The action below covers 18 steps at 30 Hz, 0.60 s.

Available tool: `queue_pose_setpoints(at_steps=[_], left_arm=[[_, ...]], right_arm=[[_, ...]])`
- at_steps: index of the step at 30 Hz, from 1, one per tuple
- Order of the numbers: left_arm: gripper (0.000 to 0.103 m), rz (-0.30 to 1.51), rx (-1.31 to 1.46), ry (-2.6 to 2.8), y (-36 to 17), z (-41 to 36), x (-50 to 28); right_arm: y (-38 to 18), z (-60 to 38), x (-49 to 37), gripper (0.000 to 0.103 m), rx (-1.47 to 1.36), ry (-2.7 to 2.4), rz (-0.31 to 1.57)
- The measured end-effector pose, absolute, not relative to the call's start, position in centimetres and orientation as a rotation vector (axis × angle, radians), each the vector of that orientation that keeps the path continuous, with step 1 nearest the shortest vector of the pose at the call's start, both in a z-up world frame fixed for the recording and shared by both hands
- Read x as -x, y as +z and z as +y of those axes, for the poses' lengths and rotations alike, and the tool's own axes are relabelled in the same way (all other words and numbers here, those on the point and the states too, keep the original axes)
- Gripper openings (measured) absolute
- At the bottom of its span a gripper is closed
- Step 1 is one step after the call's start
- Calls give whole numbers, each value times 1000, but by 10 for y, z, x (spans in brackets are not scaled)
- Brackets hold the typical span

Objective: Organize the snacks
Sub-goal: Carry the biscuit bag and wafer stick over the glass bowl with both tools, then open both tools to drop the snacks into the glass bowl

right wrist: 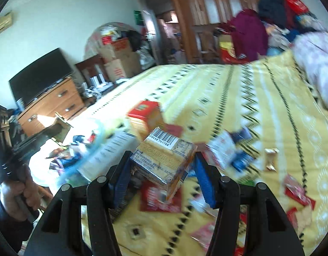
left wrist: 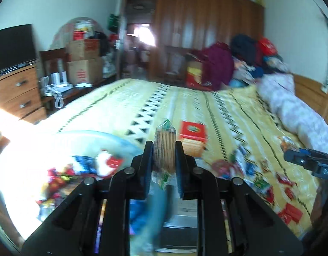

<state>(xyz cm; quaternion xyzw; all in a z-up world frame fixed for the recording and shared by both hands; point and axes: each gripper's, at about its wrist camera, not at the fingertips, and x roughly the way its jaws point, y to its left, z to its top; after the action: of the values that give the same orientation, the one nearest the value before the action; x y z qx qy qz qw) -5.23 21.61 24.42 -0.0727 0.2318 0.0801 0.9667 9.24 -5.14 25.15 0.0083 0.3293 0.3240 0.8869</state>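
Tongs on the left (left wrist: 164, 149) pinch a cracker sleeve (left wrist: 165, 145); right tongs (right wrist: 161, 166) clamp a snack box (right wrist: 164, 162) between them.

Counted on the yellow bedspread (left wrist: 217, 106): one red-topped box (left wrist: 192, 137). Two grippers, each holding one item: one wrapped stack of crackers (left wrist: 165, 147) and one barcoded snack box (right wrist: 164, 160). Two stacked cardboard cartons (left wrist: 84, 63) by the wall. Small loose packets are too blurred to count.
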Motion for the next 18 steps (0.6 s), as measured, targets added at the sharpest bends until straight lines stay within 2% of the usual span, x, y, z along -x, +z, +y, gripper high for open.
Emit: queue_pose_setpoints(at_steps=[8,18], left_arm=[[20,455,195,347,242,290,74],[20,593,273,420,203,346,77]], right_arm=[[277,94,-75,61,61,884,699],[256,222,-63,61,138,1025,802]])
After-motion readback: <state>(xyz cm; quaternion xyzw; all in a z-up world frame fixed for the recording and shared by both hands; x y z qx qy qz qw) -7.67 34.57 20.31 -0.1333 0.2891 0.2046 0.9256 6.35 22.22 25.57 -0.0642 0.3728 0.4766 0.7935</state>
